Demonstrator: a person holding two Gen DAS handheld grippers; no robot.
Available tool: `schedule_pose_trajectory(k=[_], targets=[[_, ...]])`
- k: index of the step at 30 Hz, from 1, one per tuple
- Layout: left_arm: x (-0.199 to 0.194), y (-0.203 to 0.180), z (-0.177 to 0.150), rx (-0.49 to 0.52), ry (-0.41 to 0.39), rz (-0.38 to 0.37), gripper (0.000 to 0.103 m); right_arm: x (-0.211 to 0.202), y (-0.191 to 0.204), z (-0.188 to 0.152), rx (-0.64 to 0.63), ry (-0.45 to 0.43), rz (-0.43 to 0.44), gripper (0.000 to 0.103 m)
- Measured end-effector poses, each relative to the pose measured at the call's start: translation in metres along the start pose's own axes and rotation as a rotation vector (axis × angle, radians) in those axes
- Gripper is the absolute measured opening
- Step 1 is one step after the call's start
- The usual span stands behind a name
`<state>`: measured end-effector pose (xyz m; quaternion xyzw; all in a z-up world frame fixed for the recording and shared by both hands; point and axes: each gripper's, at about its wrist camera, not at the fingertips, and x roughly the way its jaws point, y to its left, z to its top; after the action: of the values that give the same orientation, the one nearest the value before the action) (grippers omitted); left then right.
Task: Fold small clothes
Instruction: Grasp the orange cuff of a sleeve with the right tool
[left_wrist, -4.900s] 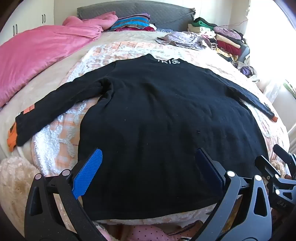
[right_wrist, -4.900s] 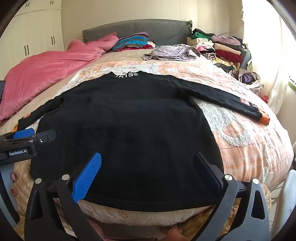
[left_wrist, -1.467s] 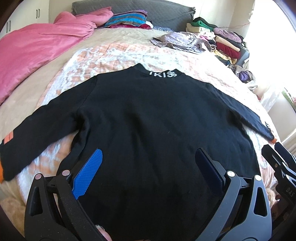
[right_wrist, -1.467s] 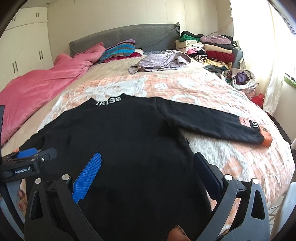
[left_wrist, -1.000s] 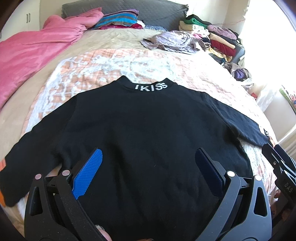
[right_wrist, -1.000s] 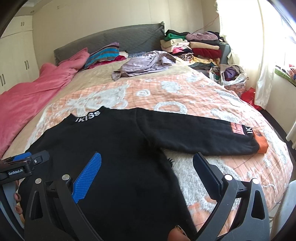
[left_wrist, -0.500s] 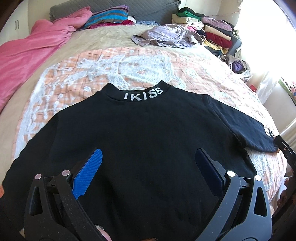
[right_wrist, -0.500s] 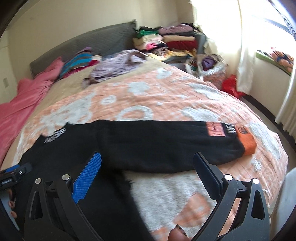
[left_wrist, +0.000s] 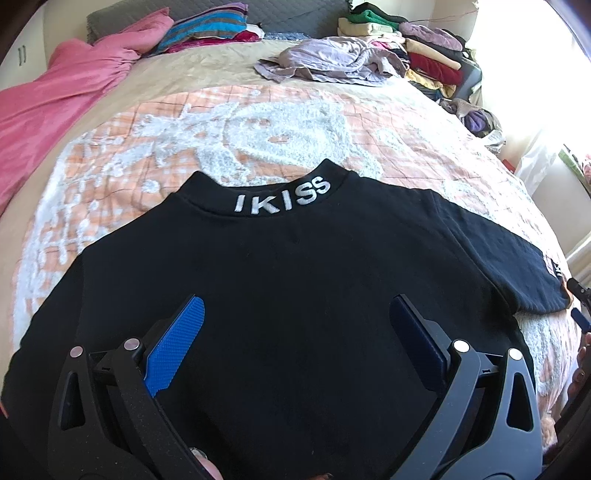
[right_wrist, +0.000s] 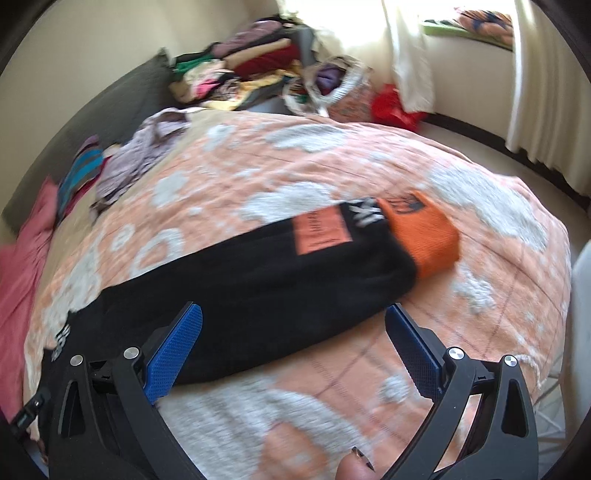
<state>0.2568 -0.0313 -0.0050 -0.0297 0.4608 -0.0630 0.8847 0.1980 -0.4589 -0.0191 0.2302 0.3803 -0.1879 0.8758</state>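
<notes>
We see the black sweatshirt (left_wrist: 295, 288) lying flat on the peach-and-white bedspread (left_wrist: 280, 136), its IKISS collar (left_wrist: 282, 197) pointing toward the grey headboard (left_wrist: 295, 9). Its right sleeve (right_wrist: 258, 280), ending in an orange cuff (right_wrist: 424, 236), stretches sideways across the bedspread. We hold the left gripper (left_wrist: 295, 332) spread above the sweatshirt's chest, the right gripper (right_wrist: 291, 336) spread above that sleeve, gripping nothing.
</notes>
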Motion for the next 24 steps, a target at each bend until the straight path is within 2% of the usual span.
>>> schedule_pose_trajectory(k=[4, 8, 14, 16, 17, 18, 19, 20, 21, 24], targets=[[0.008, -0.002, 0.005, 0.019, -0.012, -0.016, 0.094, 0.017, -0.024, 0.007, 0.068, 0.025, -0.046, 0.099], [0.015, 0.000, 0.008, 0.025, -0.015, -0.024, 0.094, 0.035, -0.047, 0.015, 0.152, 0.057, -0.042, 0.099], [0.019, 0.014, 0.012, 0.014, -0.016, -0.006, 0.094, 0.050, -0.061, 0.027, 0.206, 0.004, 0.010, 0.098], [0.019, 0.019, 0.014, 0.002, -0.015, -0.010, 0.094, 0.053, -0.061, 0.031, 0.209, -0.011, 0.022, 0.083], [0.018, 0.022, 0.015, -0.007, -0.017, -0.014, 0.094, 0.053, -0.061, 0.033, 0.217, -0.022, 0.022, 0.062], [0.017, 0.024, 0.016, -0.017, -0.018, -0.022, 0.094, 0.053, -0.063, 0.034, 0.223, -0.028, 0.036, 0.046], [0.017, 0.028, 0.017, -0.038, -0.019, -0.037, 0.094, 0.053, -0.064, 0.036, 0.229, -0.035, 0.053, 0.039], [0.015, 0.031, 0.018, -0.059, -0.015, -0.054, 0.094, 0.050, -0.065, 0.037, 0.230, -0.049, 0.066, 0.027], [0.014, 0.032, 0.018, -0.068, -0.011, -0.061, 0.094, 0.044, -0.064, 0.039, 0.225, -0.073, 0.085, 0.019], [0.003, 0.036, 0.020, -0.080, -0.015, -0.077, 0.094, 0.027, -0.055, 0.042, 0.190, -0.126, 0.152, 0.017]])
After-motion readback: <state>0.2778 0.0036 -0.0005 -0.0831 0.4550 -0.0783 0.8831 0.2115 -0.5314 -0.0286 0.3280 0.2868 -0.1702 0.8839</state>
